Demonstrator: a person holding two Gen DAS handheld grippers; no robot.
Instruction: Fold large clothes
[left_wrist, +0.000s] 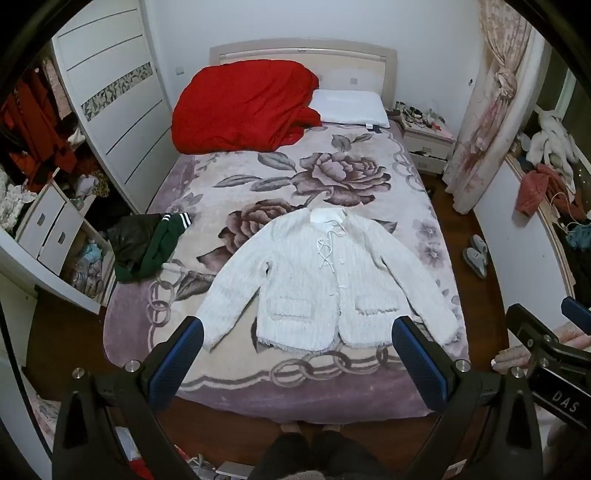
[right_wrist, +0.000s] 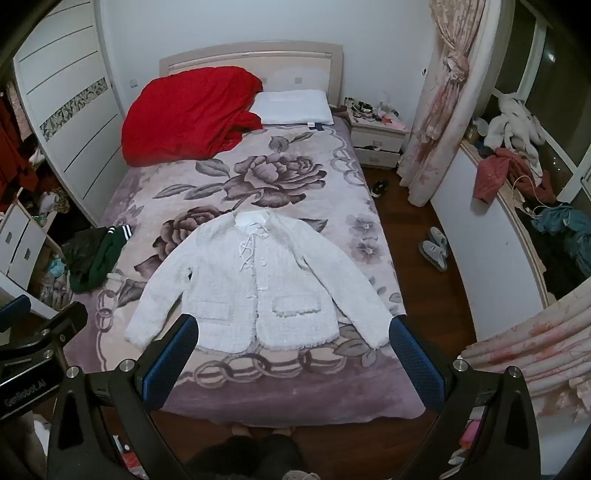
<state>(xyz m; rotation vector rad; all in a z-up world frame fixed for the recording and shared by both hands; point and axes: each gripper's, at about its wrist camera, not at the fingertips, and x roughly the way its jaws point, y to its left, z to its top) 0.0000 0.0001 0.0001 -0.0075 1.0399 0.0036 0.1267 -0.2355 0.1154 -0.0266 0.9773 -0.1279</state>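
Note:
A white fuzzy jacket (left_wrist: 314, 284) lies flat and spread out, front up, sleeves angled outward, on the near half of the bed; it also shows in the right wrist view (right_wrist: 258, 288). My left gripper (left_wrist: 297, 332) is open and empty, held high above the foot of the bed, over the jacket's hem. My right gripper (right_wrist: 293, 330) is open and empty at a similar height, beside the left one. Each gripper's body shows at the edge of the other's view.
The bed's floral blanket (left_wrist: 295, 177) carries a red quilt (left_wrist: 240, 107) and a white pillow (left_wrist: 351, 107) at the head. A dark green and black garment (left_wrist: 147, 247) lies at the left edge. Slippers (left_wrist: 476, 254), a nightstand (left_wrist: 428, 144), curtains and a wardrobe surround the bed.

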